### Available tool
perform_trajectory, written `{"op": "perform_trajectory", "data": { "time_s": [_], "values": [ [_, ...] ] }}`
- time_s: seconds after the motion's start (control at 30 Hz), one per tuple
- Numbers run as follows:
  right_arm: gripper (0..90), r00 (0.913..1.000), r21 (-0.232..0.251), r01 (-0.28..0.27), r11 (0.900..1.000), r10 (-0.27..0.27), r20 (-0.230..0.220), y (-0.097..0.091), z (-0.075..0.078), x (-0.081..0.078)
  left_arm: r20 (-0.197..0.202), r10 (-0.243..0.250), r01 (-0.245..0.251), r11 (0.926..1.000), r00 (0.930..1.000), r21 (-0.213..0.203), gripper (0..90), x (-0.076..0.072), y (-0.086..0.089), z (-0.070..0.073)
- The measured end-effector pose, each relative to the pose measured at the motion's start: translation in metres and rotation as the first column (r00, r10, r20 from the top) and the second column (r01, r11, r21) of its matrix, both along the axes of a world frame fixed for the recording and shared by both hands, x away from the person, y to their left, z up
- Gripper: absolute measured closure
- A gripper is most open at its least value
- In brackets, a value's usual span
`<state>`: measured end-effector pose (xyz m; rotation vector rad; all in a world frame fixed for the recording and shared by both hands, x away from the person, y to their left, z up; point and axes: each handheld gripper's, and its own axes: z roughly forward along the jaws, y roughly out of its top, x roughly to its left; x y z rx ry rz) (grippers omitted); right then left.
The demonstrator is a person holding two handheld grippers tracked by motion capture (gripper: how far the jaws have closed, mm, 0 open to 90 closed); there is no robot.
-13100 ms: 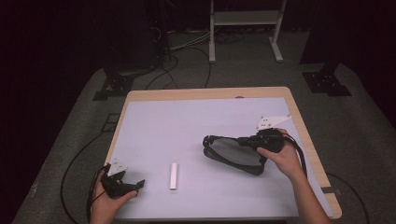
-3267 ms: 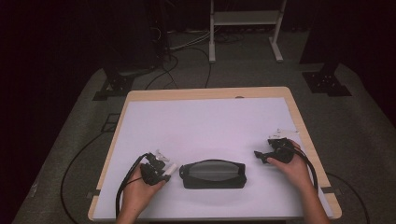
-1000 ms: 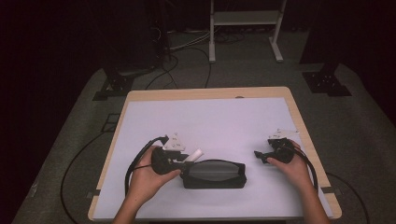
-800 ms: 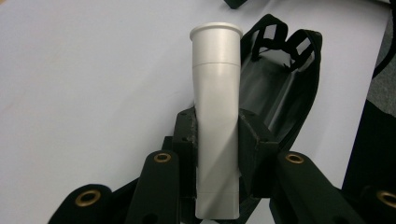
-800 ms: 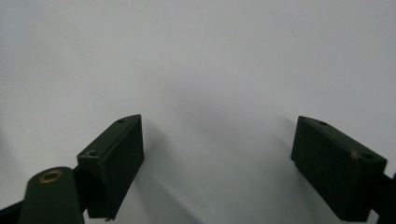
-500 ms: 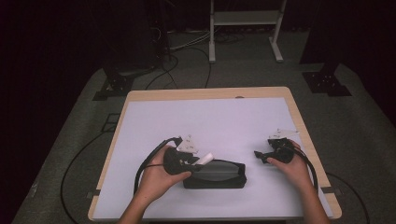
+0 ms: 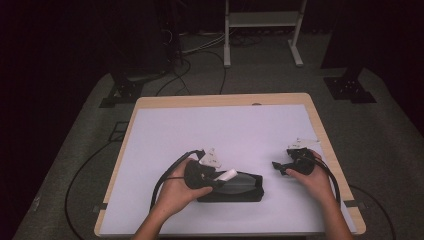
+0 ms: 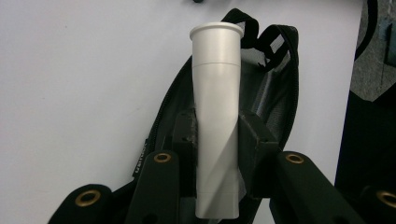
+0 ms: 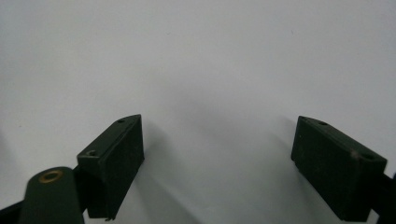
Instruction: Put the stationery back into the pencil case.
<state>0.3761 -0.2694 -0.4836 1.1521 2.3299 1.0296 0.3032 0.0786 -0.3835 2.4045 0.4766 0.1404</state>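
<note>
A black zip pouch (image 7: 235, 186) lies open near the front middle of the white table top (image 7: 225, 130). My left gripper (image 7: 216, 181) is shut on a white tube (image 7: 227, 175) and holds it just over the pouch's left end. In the left gripper view the white tube (image 8: 216, 116) stands clamped between the two pads, above the pouch's open mouth (image 8: 271, 93). My right gripper (image 7: 278, 166) rests on the table to the right of the pouch, open, with bare table between its fingers (image 9: 114, 158).
The table's wooden edge (image 7: 325, 135) borders the white top. Black cables (image 7: 165, 180) trail from both grippers over the table and down to the floor. A white frame stand (image 7: 260, 30) and dark stands sit on the floor behind.
My left gripper has carried the white tube rightward, from beside the pouch's left end to over the pouch. The right gripper and the pouch have stayed put.
</note>
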Motion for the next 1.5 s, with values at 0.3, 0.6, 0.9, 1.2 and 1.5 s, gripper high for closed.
{"op": "perform_trajectory", "data": {
  "time_s": [0.3, 0.6, 0.9, 1.2, 1.5],
  "values": [
    [15.8, 1.0000, 0.000, 0.000, 1.0000, 0.000, 0.000, 0.000, 0.000, 0.000, -0.016, -0.021, 0.021, 0.9995, 0.9997, 0.024, 70.4, 0.003, -0.010, -0.014],
    [15.8, 1.0000, 0.001, 0.000, 1.0000, 0.000, 0.000, 0.000, 0.000, 0.000, -0.048, -0.032, 0.035, 0.9982, 0.9983, 0.049, 70.4, 0.007, -0.016, -0.029],
    [15.8, 1.0000, 0.000, 0.000, 1.0000, 0.000, 0.000, 0.000, 0.000, 0.000, -0.062, -0.041, 0.045, 0.9971, 0.9973, 0.062, 70.3, 0.008, -0.018, -0.034],
    [15.8, 1.0000, 0.000, 0.000, 1.0000, 0.000, 0.001, 0.000, 0.000, 0.000, -0.066, -0.034, 0.036, 0.9987, 0.9972, 0.035, 68.4, 0.008, -0.016, -0.032],
    [15.8, 1.0000, 0.001, 0.000, 1.0000, 0.000, 0.000, 0.000, 0.000, 0.000, -0.046, -0.036, 0.036, 0.9993, 0.9983, -0.005, 66.5, 0.003, -0.010, -0.018]
  ]
}}
